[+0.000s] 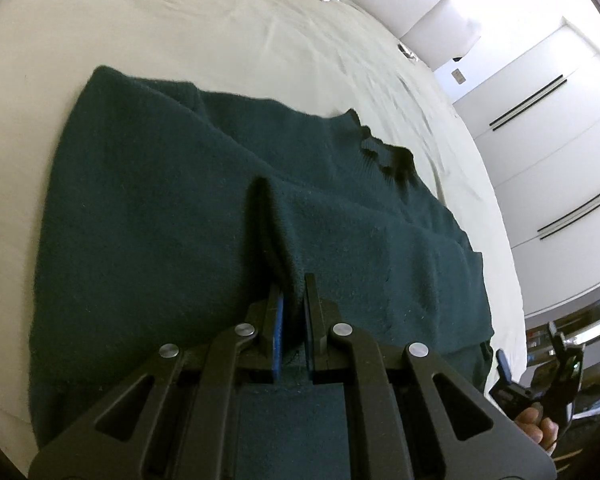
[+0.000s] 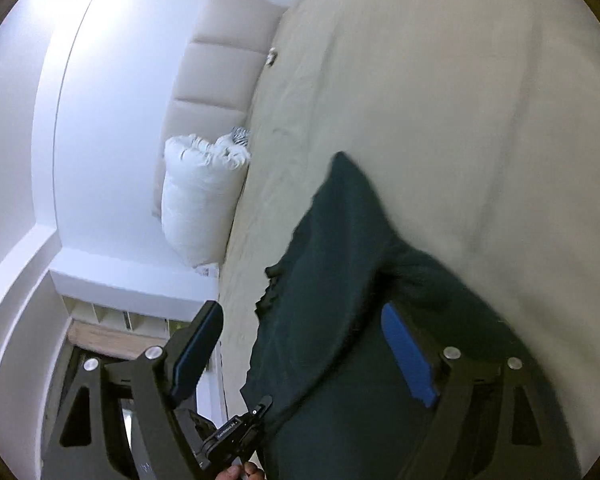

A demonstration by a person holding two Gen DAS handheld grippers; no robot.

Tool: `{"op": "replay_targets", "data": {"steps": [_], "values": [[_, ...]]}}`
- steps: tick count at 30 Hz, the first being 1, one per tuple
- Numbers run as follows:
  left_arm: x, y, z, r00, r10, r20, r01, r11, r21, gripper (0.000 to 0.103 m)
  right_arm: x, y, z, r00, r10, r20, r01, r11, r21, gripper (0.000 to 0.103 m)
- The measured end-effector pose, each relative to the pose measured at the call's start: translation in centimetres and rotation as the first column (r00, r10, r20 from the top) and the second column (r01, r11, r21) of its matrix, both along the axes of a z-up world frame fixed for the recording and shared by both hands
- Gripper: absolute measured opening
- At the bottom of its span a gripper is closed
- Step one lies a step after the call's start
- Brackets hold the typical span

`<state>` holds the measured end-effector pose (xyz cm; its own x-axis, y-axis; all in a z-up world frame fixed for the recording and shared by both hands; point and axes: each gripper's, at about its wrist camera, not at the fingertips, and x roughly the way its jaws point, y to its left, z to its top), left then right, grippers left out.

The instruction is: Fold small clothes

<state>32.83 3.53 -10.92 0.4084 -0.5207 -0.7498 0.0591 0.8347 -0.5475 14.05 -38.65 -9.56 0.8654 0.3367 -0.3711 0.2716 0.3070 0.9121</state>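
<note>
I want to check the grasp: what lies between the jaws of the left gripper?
In the left wrist view, a raised fold of the dark green knitted sweater is pinched in the left gripper.

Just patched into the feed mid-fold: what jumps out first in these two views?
A dark green sweater spread across the cream bed sheet dominates. The left gripper is pinching a raised ridge of its fabric. The right gripper is wide open above the sweater's edge, with white pillows by the headboard.
</note>
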Motion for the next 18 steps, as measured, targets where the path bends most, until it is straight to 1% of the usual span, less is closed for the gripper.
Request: {"op": "replay_targets", "data": {"steps": [2,5,9,10,12,13,15,16,17,18], "values": [[-0.2,0.1,0.2,1.000,0.002,0.012,-0.002,1.000,0.000,0.007,0.6,0.2,0.9,1.000,0.016,0.021,-0.016,1.000,-0.019,0.085],[-1.2,-0.1,0.5,1.000,0.007,0.025,-0.007,1.000,0.004,0.007,2.1,0.3,2.6,0.998,0.054,0.033,-0.050,0.995,-0.089,0.085],[-1.6,0.1,-0.2,1.000,0.020,0.017,-0.020,1.000,-0.015,0.007,4.8,0.0,2.9,0.993,0.113,-0.019,-0.115,0.978,-0.173,0.085],[-1.4,0.4,-0.5,1.000,0.024,0.009,-0.023,0.999,-0.032,0.009,5.3,-0.2,2.8,0.991,0.128,-0.031,-0.132,0.975,-0.179,0.084],[-1.2,1.1,-0.8,1.000,0.024,-0.011,-0.025,0.997,-0.076,0.009,6.5,-1.0,2.1,0.986,0.147,-0.084,-0.161,0.969,-0.190,0.084],[-1.2,1.3,-0.7,1.000,0.021,-0.019,-0.023,0.996,-0.083,0.009,7.0,-1.5,1.8,0.982,0.154,-0.107,-0.172,0.967,-0.190,0.084],[-1.4,1.9,0.3,0.998,0.042,-0.040,-0.045,0.996,-0.076,0.009,7.7,-2.4,1.7,0.979,0.178,-0.101,-0.194,0.965,-0.179,0.081],[-1.7,2.2,1.2,0.997,0.065,-0.029,-0.067,0.996,-0.063,0.009,7.9,-2.9,1.8,0.978,0.192,-0.087,-0.204,0.963,-0.175,0.081],[-2.0,2.2,2.5,0.997,0.078,0.009,-0.077,0.996,-0.052,0.009,8.4,-3.3,2.0,0.975,0.208,-0.071,-0.218,0.960,-0.174,0.080],[-2.3,1.9,4.2,0.995,0.070,0.074,-0.068,0.997,-0.032,0.009,9.0,-3.5,2.2,0.971,0.230,-0.061,-0.238,0.955,-0.176,0.080]]}}
